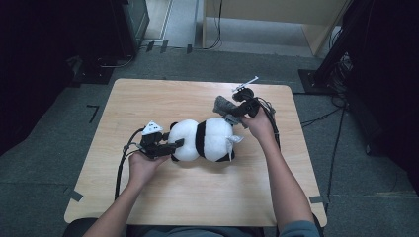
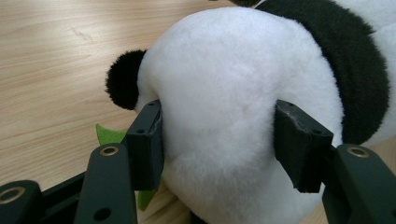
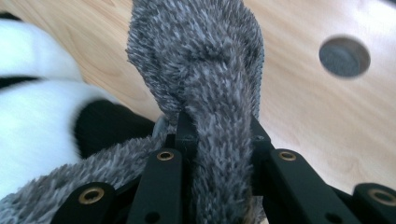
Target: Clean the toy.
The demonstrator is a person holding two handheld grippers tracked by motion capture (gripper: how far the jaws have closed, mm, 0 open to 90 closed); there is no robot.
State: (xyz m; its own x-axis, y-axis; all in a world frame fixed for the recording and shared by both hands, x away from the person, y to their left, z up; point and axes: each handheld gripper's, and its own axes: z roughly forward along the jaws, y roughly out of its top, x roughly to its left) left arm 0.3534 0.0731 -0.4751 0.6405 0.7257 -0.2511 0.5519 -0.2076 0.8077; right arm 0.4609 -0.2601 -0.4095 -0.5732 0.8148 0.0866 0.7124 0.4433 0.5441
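Jaws spread wide, the left gripper (image 2: 219, 140) presses both pads into the round white head of one plush panda (image 1: 205, 139), which lies on its side at the middle of the pale wooden table (image 1: 148, 98). The right gripper (image 3: 217, 140) has its jaws pinched narrow around one shaggy grey fuzzy strip (image 3: 210, 70), lifted just beyond the panda's black-banded body. A green felt leaf (image 2: 108, 135) peeks from under the head.
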